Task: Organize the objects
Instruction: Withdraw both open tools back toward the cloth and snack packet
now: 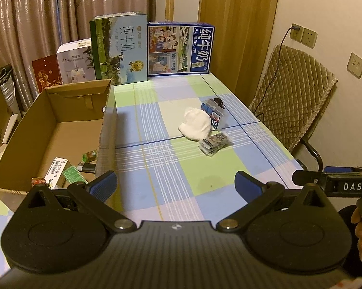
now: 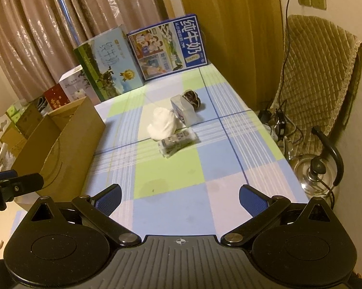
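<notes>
Left tool [image 1: 175,187] splayed, cardboard box [image 1: 60,110] contents half-hidden, packet labels [image 1: 214,143] unreadable

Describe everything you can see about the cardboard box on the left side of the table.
The cardboard box is plain brown corrugated card, open at the top, with a flap folded down inside its far wall. It sits upright on the checked tablecloth along the table's left side. Inside, at the near end, lie a few small packets. Neither gripper touches it.
</notes>
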{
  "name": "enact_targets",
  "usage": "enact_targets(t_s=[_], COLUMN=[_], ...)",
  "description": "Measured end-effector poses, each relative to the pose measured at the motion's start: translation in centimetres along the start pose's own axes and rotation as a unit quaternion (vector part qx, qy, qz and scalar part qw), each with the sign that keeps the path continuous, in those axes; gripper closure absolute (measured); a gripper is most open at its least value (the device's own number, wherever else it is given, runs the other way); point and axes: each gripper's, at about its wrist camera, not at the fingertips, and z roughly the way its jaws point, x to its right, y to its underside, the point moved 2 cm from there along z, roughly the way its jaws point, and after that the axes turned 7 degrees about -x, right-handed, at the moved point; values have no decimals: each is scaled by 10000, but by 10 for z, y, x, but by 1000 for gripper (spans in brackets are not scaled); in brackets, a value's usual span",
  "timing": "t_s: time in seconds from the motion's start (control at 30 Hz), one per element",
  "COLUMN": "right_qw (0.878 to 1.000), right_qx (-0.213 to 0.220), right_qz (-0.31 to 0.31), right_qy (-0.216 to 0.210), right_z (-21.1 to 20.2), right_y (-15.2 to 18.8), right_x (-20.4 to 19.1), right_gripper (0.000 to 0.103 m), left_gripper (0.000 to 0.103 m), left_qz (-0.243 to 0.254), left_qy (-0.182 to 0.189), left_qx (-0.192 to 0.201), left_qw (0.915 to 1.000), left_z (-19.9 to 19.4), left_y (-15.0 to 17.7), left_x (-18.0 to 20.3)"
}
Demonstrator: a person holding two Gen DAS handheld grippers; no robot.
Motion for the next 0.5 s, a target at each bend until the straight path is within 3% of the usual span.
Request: enact_targets(t_s=[0.5], right_qw=[9998], right_qx=[-153], right_qz=[91], right_qy=[21], right_z=[17], right_y=[-2], right_x=[5], right_gripper=[2], left_gripper=[1], left_qz=[-5], left_qy=[38], left_qx=[-112], left_qw=[9999], left_z=[20], left_y=[-4], left_x=[3])
